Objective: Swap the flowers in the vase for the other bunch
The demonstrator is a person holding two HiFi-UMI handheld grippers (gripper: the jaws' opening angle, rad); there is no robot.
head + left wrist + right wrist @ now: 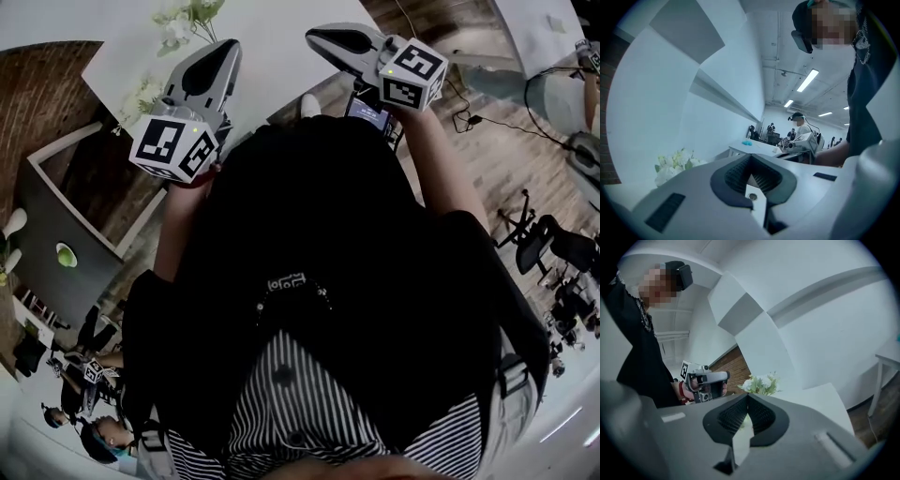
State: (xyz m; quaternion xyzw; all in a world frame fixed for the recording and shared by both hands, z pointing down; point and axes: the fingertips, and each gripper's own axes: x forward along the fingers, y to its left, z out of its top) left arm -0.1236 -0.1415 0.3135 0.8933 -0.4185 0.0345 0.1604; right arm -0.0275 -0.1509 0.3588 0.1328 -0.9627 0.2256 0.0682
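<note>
At the near edge of the white tabletop [272, 56], I hold both tools out before my chest. My left hand-held gripper [225, 49] has its jaws pressed together on nothing, and my right hand-held gripper [317, 37] is likewise closed and empty. A bunch of white flowers [187, 21] sits on the tabletop beyond the left one, with a second bunch [141, 94] nearer, off to its left.
</note>
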